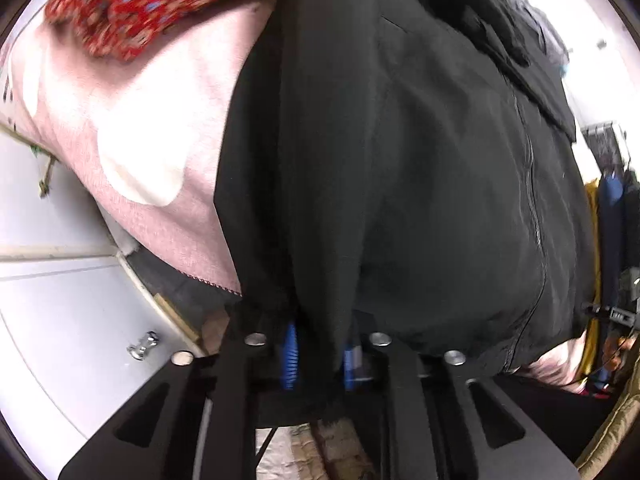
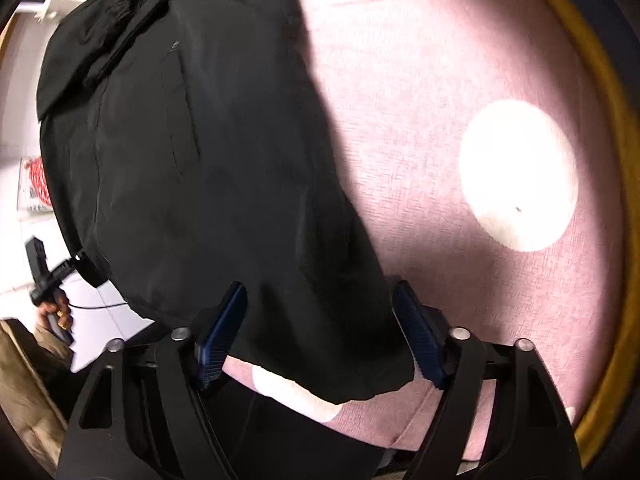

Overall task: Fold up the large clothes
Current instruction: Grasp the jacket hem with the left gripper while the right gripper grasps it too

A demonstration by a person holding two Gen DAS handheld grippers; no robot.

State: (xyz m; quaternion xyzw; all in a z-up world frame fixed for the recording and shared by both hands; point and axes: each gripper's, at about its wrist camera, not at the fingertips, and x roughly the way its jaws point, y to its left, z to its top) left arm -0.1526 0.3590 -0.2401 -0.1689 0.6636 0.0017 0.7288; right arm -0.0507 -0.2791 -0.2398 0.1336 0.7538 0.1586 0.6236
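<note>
Gripping the black jacket [image 1: 400, 168] at its hem along the near edge of the pink bedspread [image 2: 460, 112], your left gripper [image 1: 320, 354] pinches cloth while your right gripper [image 2: 320, 336] straddles the corner unclamped; judge closing it before lifting.

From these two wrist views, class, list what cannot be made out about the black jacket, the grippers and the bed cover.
- Left wrist view: the left gripper's blue pads are mostly buried in the black jacket's hem.
- Right wrist view: whether the right gripper's pads press the jacket; fabric covers the contact.
- Both views: the jacket's full shape, cut off at the top edge.
- Right wrist view: the dark print on the pink bed cover, blurred and cropped.
</note>
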